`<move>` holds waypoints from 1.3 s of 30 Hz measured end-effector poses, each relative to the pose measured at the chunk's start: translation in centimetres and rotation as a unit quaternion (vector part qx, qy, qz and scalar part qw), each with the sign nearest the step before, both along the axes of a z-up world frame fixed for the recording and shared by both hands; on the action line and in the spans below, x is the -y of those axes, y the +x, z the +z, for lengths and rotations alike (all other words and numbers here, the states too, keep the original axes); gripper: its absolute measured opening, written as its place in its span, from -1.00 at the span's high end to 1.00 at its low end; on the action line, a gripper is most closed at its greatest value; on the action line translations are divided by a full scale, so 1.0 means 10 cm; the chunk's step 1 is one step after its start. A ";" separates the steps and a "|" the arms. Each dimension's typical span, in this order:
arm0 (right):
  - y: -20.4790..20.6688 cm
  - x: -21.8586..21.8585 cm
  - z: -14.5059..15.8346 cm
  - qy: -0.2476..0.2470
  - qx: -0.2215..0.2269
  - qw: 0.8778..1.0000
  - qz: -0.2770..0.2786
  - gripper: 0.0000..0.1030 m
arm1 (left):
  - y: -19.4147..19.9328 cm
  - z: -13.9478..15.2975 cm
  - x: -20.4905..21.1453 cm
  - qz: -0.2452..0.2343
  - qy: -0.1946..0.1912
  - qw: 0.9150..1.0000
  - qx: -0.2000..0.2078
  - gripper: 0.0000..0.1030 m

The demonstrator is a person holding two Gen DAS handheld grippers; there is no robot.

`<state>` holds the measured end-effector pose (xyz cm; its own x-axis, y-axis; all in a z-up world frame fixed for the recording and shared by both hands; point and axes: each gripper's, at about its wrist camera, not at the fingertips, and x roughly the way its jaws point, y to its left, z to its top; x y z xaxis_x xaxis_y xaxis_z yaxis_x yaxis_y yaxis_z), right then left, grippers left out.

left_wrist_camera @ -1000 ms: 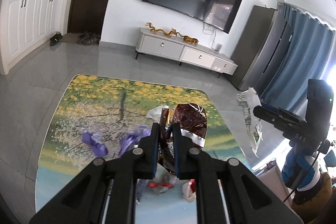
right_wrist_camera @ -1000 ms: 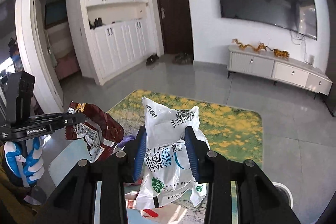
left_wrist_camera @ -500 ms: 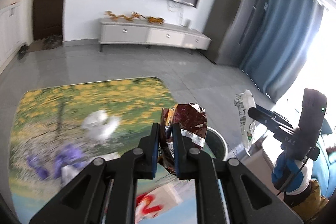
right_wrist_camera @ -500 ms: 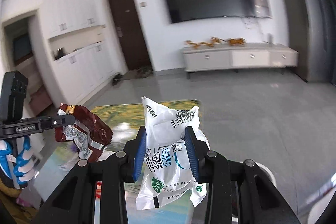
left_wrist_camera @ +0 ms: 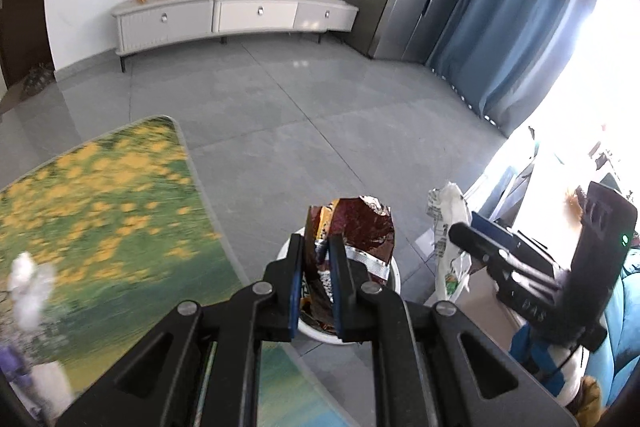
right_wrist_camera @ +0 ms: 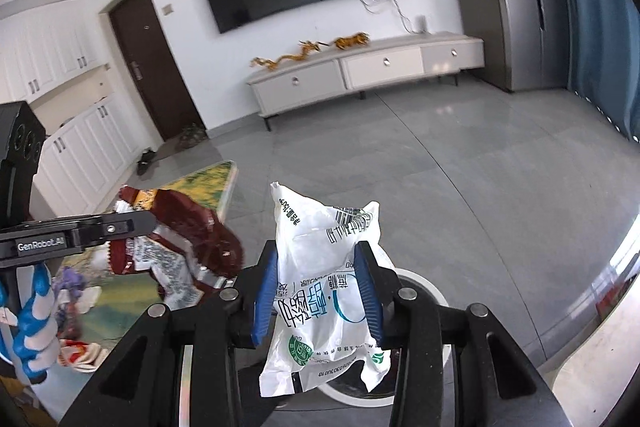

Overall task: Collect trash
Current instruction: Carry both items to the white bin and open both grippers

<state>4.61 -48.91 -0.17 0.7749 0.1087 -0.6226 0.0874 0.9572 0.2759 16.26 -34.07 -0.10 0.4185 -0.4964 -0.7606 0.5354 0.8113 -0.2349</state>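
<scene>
Crinkled white printed bag [right_wrist_camera: 324, 291] stands upright in the opening right gripper [right_wrist_camera: 316, 291]; left gripper [left_wrist_camera: 316, 281] pinches an upright maroon foil wrapper [left_wrist_camera: 356, 227].

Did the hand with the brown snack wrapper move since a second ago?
Yes. The left gripper, shut on the brown wrapper, swung rightward off the flowery mat; it now sits over the white bin.

Both wrist views angled down, close over shared white bin [left_wrist_camera: 394, 273].
</scene>
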 end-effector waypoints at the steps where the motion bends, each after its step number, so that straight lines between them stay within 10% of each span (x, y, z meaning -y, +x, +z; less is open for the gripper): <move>1: 0.01 0.05 -0.05 0.001 -0.004 1.000 -0.004 0.27 | 0.03 -0.05 0.07 0.001 0.002 1.000 -0.004 0.77; 16: 0.21 0.44 -0.53 0.018 -0.049 0.997 -0.049 -0.03 | 0.32 -0.73 0.55 0.003 -0.005 0.997 -0.082 0.14; 39: -0.26 -0.33 0.87 -0.050 0.070 0.996 -0.018 -0.29 | -0.58 0.66 -0.76 0.034 -0.055 0.993 0.095 0.14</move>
